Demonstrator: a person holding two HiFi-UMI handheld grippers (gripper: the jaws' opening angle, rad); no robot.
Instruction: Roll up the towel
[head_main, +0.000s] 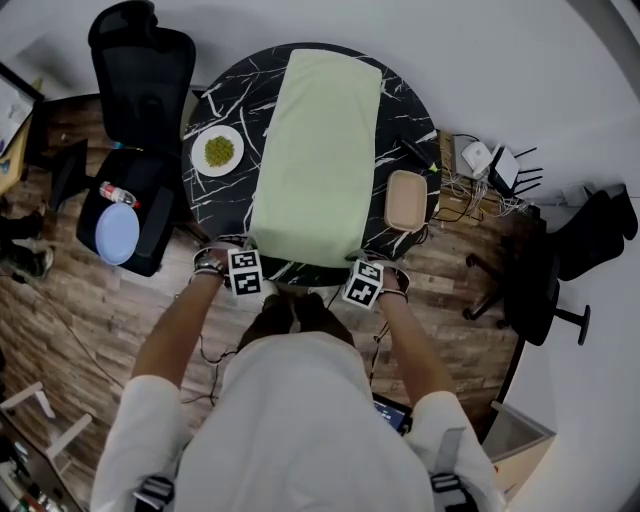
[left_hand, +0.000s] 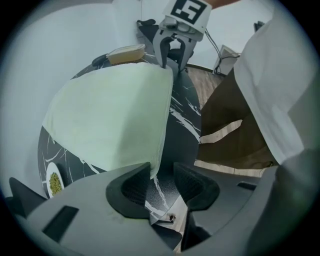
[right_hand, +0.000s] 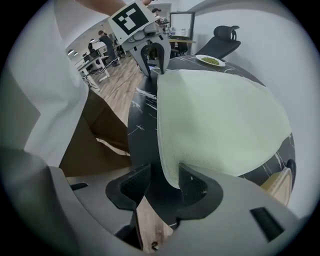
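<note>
Grippers (left_hand: 161, 174) (right_hand: 164, 174) astride towel (head_main: 315, 150) near corners

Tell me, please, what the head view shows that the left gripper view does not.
Only the head view shows the high-backed chair and the blue plate left of the table. Only the left gripper view shows the left gripper's jaws apart, the towel's near corner between them against one pad. Both show the towel flat on the table, the food plate, the tan tray and the right gripper at the other near corner.
</note>
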